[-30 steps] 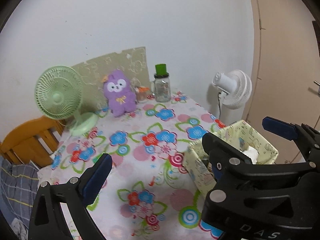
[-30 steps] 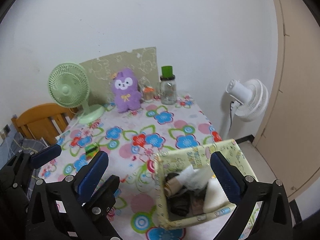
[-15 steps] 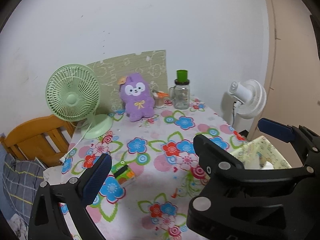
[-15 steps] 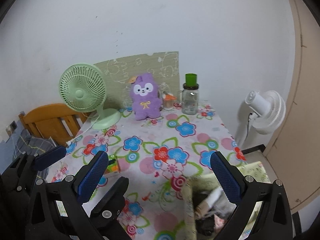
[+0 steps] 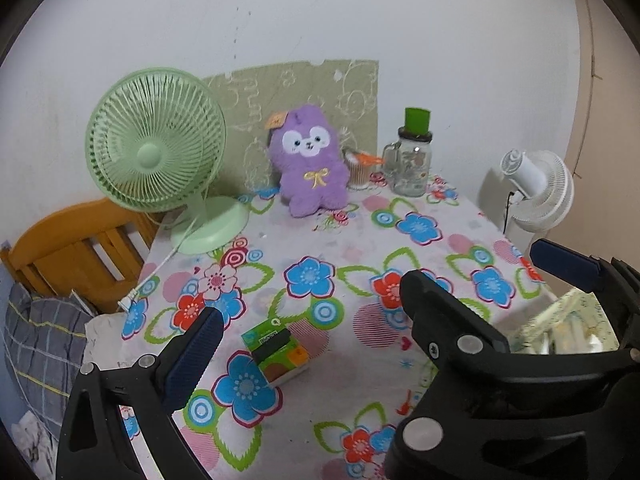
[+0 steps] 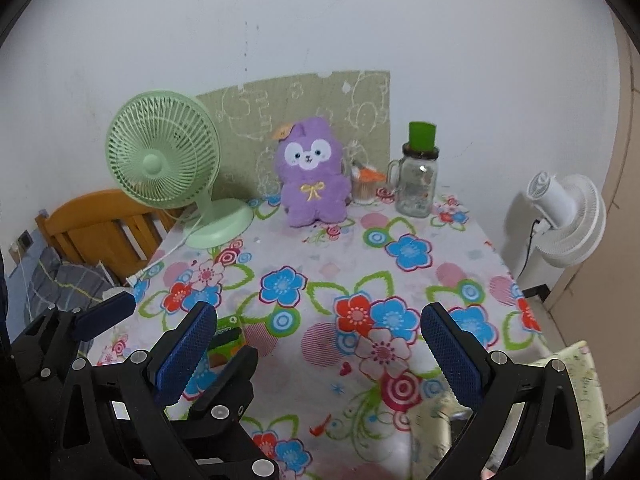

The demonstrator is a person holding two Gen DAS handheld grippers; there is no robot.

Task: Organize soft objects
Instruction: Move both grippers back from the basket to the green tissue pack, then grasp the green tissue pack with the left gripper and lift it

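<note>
Both tongs hung above the near part of the table [image 6: 472, 240], each with its blue pads spread apart and nothing between them: the left tongs [image 5: 368, 304] over a small green pack [image 5: 276, 350], the right tongs [image 6: 320, 344] over bare flowered cloth. The purple plush toy [image 6: 310, 172] sat upright at the far edge, between a green fan [image 6: 164, 168] and a glass jar [image 6: 418, 184]. A yellow fabric basket [image 6: 576, 376] stood off the near right corner.
</note>
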